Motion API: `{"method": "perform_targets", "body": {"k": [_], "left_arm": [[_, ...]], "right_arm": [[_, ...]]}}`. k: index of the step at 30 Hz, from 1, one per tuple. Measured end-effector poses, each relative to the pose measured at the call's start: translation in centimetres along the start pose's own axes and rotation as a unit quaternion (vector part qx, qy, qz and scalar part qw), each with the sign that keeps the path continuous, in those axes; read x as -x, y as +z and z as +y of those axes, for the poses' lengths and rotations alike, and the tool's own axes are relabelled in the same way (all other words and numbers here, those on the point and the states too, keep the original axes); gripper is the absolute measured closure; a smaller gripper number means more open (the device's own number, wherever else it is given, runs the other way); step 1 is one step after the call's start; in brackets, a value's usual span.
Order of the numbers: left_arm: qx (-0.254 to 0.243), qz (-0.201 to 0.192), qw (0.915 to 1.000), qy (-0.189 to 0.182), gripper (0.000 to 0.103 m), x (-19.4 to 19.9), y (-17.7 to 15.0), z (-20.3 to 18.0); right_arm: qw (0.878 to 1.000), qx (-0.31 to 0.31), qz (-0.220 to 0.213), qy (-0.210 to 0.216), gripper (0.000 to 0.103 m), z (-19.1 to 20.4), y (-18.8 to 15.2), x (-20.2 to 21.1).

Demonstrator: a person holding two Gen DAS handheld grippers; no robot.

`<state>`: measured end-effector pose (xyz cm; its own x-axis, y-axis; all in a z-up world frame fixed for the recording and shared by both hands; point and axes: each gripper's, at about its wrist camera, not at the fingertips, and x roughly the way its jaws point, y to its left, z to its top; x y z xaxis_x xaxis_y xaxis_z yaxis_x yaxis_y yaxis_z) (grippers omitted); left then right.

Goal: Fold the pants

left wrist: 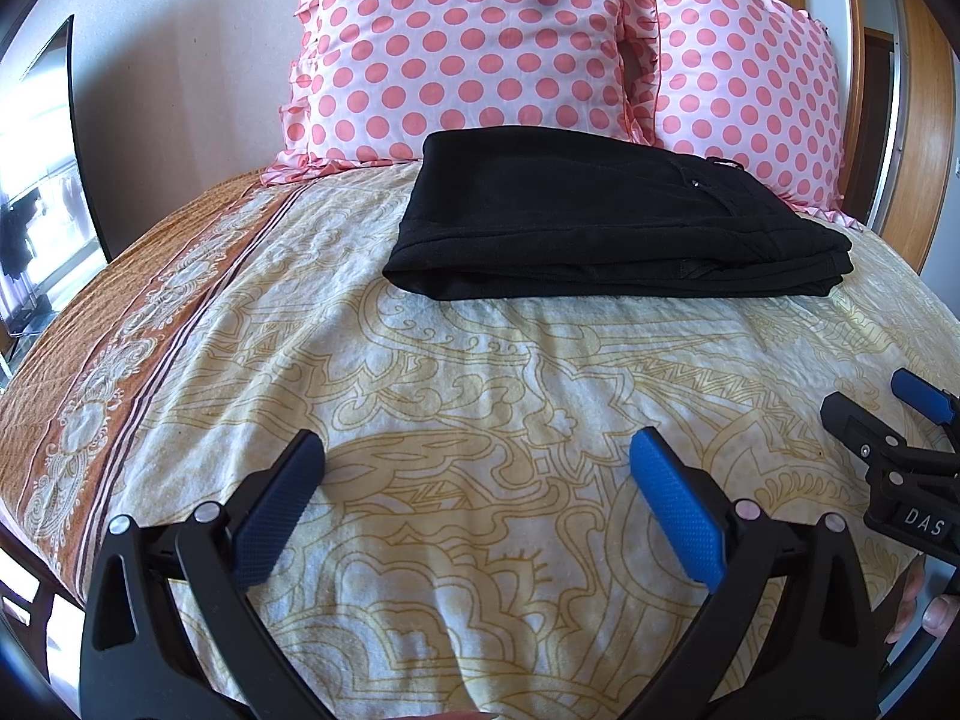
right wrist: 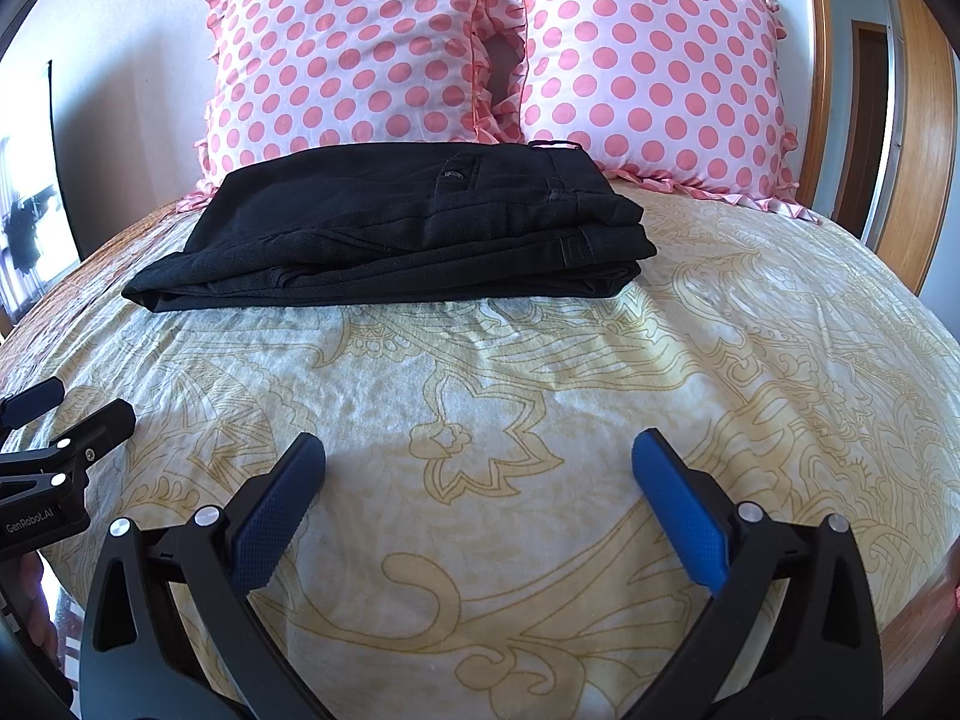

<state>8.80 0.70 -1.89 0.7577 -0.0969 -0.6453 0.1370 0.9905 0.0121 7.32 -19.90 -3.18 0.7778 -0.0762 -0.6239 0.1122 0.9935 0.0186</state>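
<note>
Black pants [left wrist: 606, 222] [right wrist: 408, 228] lie folded into a flat stack near the head of the bed, just in front of the pillows, with a back pocket facing up. My left gripper [left wrist: 477, 462] hovers open over the patterned sheet, well short of the pants, with nothing between its blue pads. My right gripper [right wrist: 480, 462] is open too, equally far back and empty. Each wrist view catches the other gripper at its edge: the right gripper [left wrist: 900, 420] at the right, the left gripper [right wrist: 60, 414] at the left.
Two pink polka-dot pillows [left wrist: 468, 42] [right wrist: 654, 72] lean against the wall behind the pants. The bed's cream and yellow sheet [left wrist: 480, 372] [right wrist: 540, 384] has an orange border [left wrist: 90, 372] on the left. A wooden door frame [right wrist: 912, 120] stands at the right.
</note>
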Motion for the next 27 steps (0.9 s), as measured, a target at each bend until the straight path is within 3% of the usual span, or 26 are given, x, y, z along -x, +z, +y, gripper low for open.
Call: {"method": "perform_targets", "body": {"k": [27], "left_arm": [[0.000,0.001,1.0000,-0.002,0.002,-0.05,-0.05,-0.07]], "right_arm": [[1.000,-0.001,-0.001,-0.001,0.001,0.08,-0.03,-0.02]]}}
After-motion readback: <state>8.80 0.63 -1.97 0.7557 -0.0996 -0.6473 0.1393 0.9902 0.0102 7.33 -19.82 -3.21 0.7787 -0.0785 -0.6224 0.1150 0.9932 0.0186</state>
